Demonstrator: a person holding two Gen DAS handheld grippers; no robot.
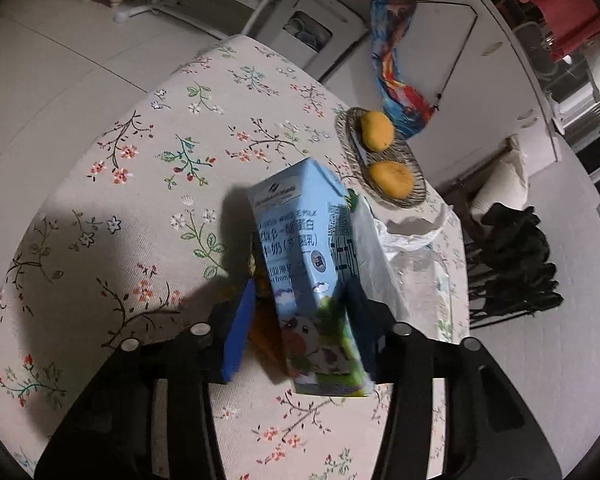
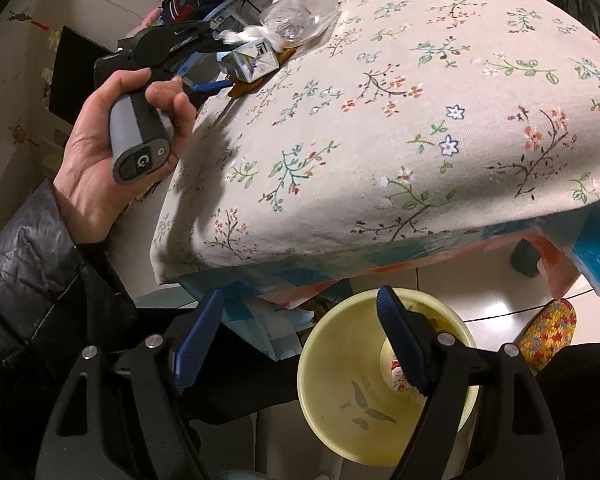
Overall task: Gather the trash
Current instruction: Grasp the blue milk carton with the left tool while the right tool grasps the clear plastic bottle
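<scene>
In the left wrist view, the flowered tablecloth [image 1: 140,208] is taking up the left half, its near edge cut off by the black frame of the left gripper [image 1: 296,316]. That gripper is sitting partly open around a tilted blue milk carton [image 1: 300,240] on the table. The left pad is standing just apart from the carton, with an orange-brown scrap [image 1: 262,332] showing in the gap, too dark to identify. The right finger is lying against the carton's side, so a firm grip is not showing. The carton's bottom edge is blurring. To its right, crumpled clear plastic [image 1: 416,276] is lying half hidden behind the carton. Beyond it a wire basket [image 1: 418,196] is holding two orange fruits [image 1: 376,130].

In the right wrist view, a hand [image 2: 80,160] at the left is gripping the left gripper's handle, the sleeve running out of frame. The carton is lying near the table's far corner. The right gripper [image 2: 300,294] is hanging wide open and empty, beside the table edge and above a yellow bin [image 2: 340,420]. Its right finger is covering part of a red-and-white item inside.
</scene>
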